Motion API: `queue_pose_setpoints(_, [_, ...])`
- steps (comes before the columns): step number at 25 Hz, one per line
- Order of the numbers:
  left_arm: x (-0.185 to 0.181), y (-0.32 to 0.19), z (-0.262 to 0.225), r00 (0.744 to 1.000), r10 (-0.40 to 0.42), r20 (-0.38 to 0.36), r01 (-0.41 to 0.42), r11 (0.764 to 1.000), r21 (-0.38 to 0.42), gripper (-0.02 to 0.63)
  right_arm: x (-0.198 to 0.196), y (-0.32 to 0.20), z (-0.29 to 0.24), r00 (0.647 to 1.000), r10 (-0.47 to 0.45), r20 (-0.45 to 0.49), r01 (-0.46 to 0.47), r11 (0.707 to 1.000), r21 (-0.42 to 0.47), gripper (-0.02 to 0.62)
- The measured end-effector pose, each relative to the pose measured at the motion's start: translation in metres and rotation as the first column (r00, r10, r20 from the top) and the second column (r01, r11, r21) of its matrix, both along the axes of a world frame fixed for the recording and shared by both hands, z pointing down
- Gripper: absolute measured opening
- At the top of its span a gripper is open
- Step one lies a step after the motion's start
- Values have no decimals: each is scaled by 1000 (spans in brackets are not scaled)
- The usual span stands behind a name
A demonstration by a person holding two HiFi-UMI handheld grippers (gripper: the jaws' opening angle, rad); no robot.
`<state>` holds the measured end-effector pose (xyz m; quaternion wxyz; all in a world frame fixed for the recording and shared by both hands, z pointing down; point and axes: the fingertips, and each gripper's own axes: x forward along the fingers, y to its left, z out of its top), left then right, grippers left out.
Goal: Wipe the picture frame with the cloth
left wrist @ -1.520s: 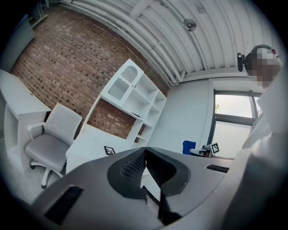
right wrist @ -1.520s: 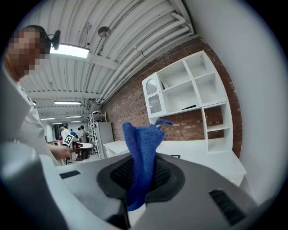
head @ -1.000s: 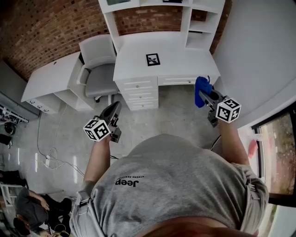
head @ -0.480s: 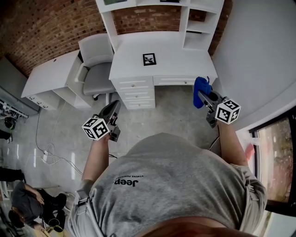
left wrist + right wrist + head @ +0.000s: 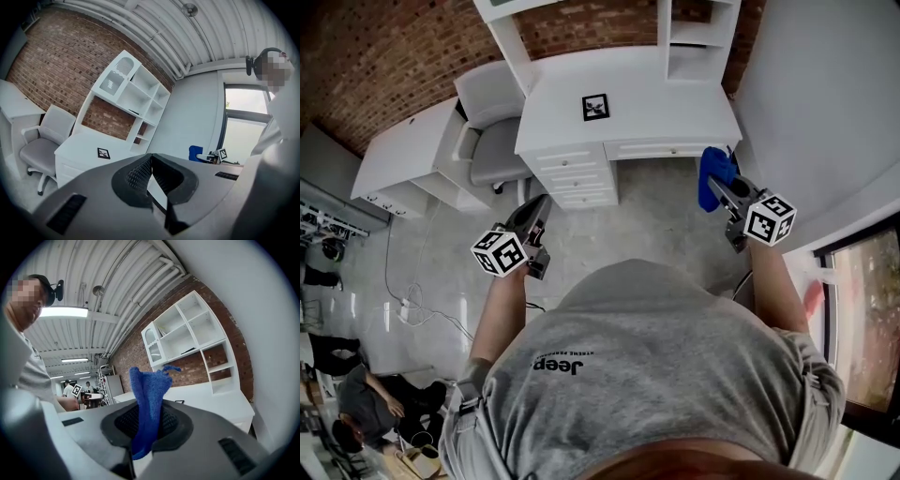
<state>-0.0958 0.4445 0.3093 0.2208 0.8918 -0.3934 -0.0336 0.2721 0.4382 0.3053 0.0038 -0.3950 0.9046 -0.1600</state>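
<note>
A small dark picture frame (image 5: 595, 106) lies flat on the white desk (image 5: 675, 112); the left gripper view also shows the frame (image 5: 103, 153). My right gripper (image 5: 719, 185) is shut on a blue cloth (image 5: 713, 174), held above the floor just in front of the desk's right end. In the right gripper view the cloth (image 5: 149, 394) stands up between the jaws of my right gripper (image 5: 149, 414). My left gripper (image 5: 537, 206) is shut and holds nothing, over the floor before the desk's drawers. Its jaws meet in the left gripper view (image 5: 150, 158).
A grey office chair (image 5: 495, 141) stands left of the desk, with a second white desk (image 5: 403, 155) beyond it. A white shelf unit (image 5: 136, 93) tops the desk against the brick wall. A white wall (image 5: 825, 112) is at right. A cable (image 5: 408, 305) lies on the floor.
The desk and frame have slid up and to the left in the head view. Both grippers hold the same pose, the right still shut on the cloth.
</note>
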Motion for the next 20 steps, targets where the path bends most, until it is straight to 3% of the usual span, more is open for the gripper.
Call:
queue_pose_setpoints(12, [-27,-81,17,998,49,-39,-50,999,-17,20,-35,-67,9,999,23,-41,-24,999,-26,54])
queue_pose_setpoints(20, [-86,-207,21,989,140,-51,-141,990,-4,20,-106,-168,2,992,99,-76,-101,995,-19,54])
